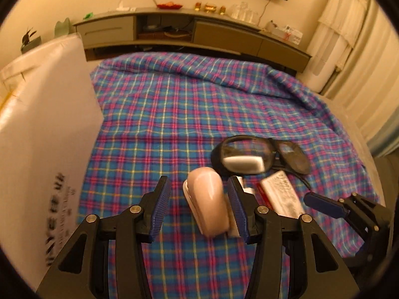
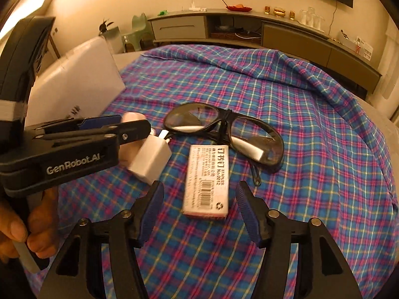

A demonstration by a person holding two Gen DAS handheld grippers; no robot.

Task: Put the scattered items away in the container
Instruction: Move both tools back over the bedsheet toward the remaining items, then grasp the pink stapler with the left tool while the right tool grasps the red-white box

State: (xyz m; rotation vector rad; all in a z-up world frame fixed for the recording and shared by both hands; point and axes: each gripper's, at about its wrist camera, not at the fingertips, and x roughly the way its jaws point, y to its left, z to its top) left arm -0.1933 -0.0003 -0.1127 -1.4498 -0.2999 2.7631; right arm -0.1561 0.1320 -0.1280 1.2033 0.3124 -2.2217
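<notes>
My left gripper is open, its jaws around a pink rounded object that leans against the right finger; it is also partly visible in the right wrist view. A white charger plug lies beside it. Black safety glasses lie on the plaid cloth, also visible in the left wrist view. A white staples box lies just ahead of my open right gripper; the box also shows in the left wrist view. The white container box stands at left.
The plaid cloth covers a rounded table. A long grey cabinet with small ornaments runs along the back wall. Curtains hang at right. The left gripper's body crosses the left of the right wrist view.
</notes>
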